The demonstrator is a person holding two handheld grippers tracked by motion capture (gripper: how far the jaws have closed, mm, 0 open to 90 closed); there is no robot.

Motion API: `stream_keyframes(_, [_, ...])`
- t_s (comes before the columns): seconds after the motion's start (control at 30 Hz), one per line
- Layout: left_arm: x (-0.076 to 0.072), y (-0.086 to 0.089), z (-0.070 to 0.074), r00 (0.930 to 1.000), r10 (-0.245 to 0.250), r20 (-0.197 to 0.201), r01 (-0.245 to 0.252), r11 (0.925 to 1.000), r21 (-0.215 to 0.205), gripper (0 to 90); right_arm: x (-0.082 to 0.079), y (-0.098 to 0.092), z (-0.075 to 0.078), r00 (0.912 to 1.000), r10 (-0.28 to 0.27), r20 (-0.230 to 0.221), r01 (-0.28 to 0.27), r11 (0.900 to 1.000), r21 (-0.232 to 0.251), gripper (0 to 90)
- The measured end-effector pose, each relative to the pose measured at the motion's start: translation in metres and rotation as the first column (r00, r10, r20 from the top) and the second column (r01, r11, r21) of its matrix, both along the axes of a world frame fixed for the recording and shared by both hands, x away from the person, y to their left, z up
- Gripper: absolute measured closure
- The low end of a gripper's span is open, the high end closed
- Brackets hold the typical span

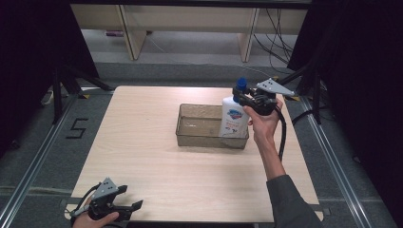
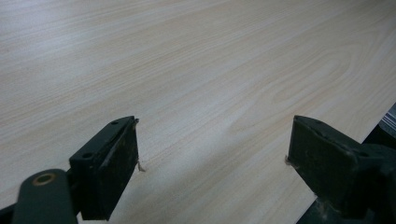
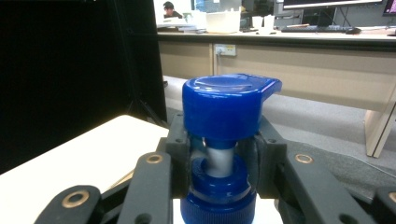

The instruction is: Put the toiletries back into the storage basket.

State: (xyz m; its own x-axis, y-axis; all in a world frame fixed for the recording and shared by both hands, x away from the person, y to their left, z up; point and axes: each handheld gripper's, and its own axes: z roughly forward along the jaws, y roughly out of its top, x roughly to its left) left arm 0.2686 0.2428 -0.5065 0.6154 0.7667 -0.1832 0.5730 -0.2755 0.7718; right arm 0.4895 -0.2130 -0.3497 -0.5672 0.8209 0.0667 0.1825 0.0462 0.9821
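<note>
- A pale wooden desk (image 1: 157, 156) seen from above, with a person's two forearms coming in from the near edge.
- The right claw (image 1: 243, 99) is clamped on the neck of a white pump bottle (image 1: 234, 121), just under its blue pump head (image 1: 242, 83).
- In the right gripper view, the two black jaws press on either side of the bottle's neck, with the blue pump head (image 3: 226, 105) rising just above them.
- The bottle stands upright at the right end of a clear rectangular tray (image 1: 199, 126), its lower part inside the tray's walls. Whether its base touches the tray floor cannot be told.
- The tray sits right of the desk's middle, toward the far side.
- The person's right hand (image 1: 263, 121) grips the claw's handle, and a black cable (image 1: 283, 135) hangs down from it.
- The left claw (image 1: 129, 209) rests at the desk's near left corner, well apart from the tray.
- In the left gripper view its jaws stand wide apart, with bare wood between them.
</note>
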Motion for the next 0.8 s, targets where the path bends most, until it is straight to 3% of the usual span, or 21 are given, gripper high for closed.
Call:
stream_keyframes(0.3, [-0.001,0.0,0.0,1.0,0.0,-0.001,0.0,1.0,0.006,15.5,-0.006,-0.005,-0.004,0.9999,-0.014,0.004,0.014,1.0,0.023,65.7])
stream_keyframes(0.67, [0.0,0.0,-0.001,1.0,0.004,0.006,-0.004,1.0,-0.002,15.5,-0.015,-0.003,-0.006,0.9993,-0.01,0.037,0.01,1.0,0.006,65.4])
stream_keyframes(0.8, [0.0,0.0,-0.001,0.9999,0.012,0.004,-0.012,0.9998,-0.013,15.5,-0.018,-0.003,-0.007,0.9996,-0.009,0.027,0.009,1.0,0.008,65.3])
